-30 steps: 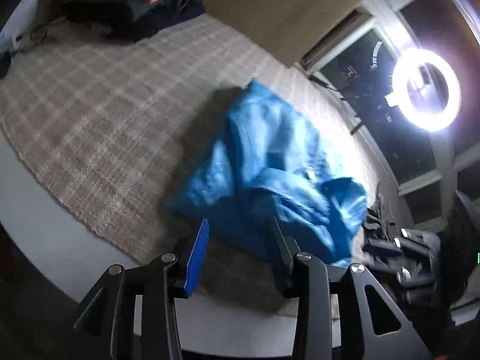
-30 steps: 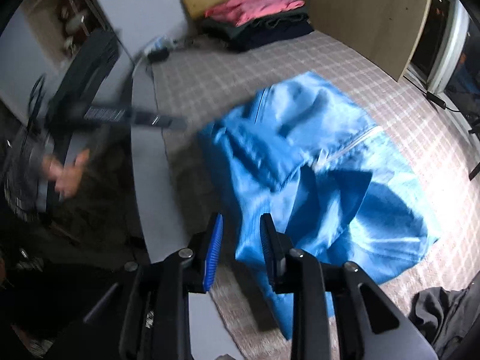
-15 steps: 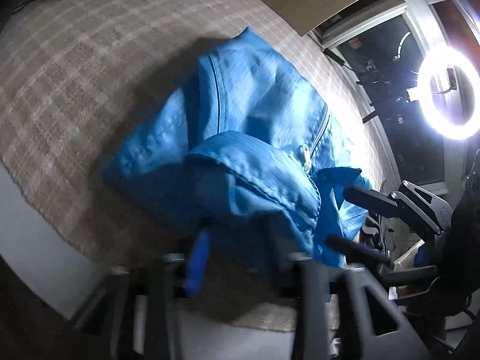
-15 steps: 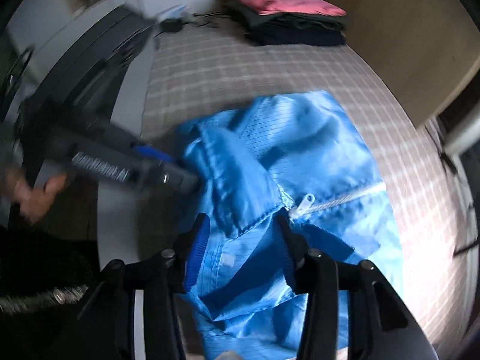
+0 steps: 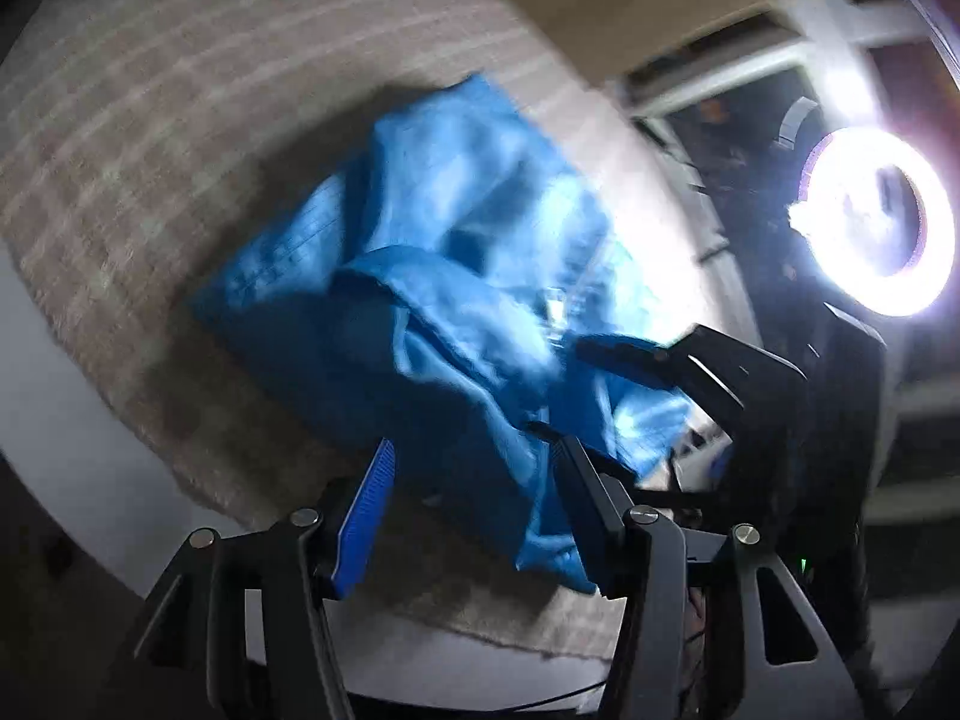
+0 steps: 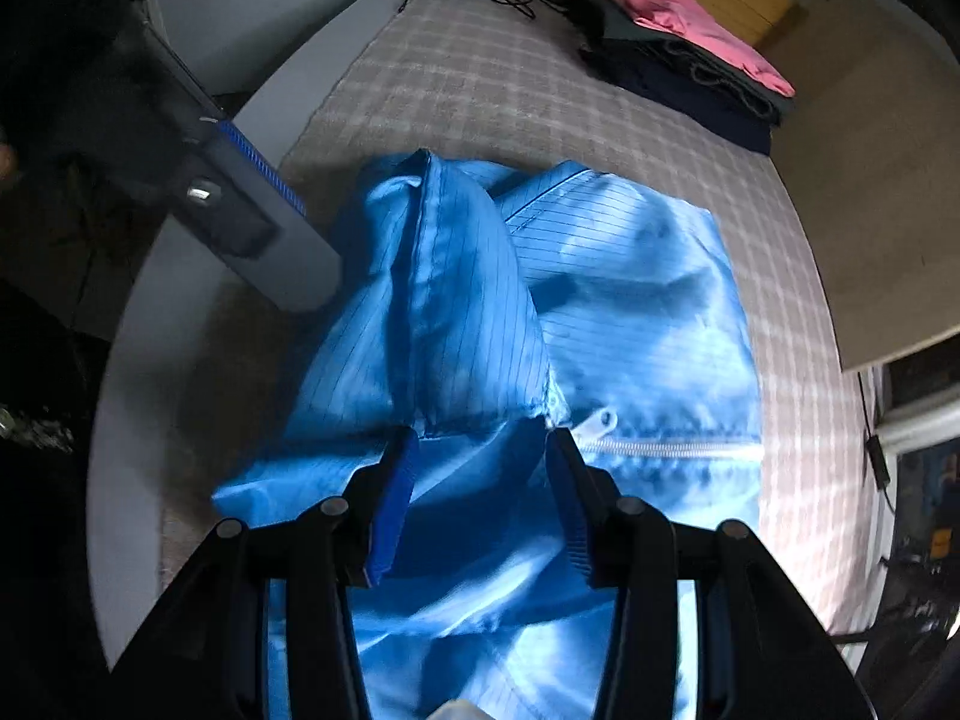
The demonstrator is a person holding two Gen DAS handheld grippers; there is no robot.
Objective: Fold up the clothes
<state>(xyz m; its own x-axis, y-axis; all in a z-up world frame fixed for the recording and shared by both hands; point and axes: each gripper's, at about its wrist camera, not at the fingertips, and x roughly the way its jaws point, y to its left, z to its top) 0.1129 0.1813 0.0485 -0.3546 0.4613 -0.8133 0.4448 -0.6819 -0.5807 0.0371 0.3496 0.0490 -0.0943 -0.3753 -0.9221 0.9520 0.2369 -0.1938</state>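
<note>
Jacket [image 6: 600, 300]: blue, finely striped, white zipper; rumpled on checked mat [image 6: 480, 78], partly folded, one flap doubled over.
Lie: zipper line runs crosswise to right gripper's fingers.
Right gripper [image 6: 480, 480]: directly over flap edge, jaws spread, gripping nothing.
Left gripper [image 5: 474, 486]: at jacket's near edge, jaws apart, cloth between them, unclamped.
Nearer: right, likely.
</note>
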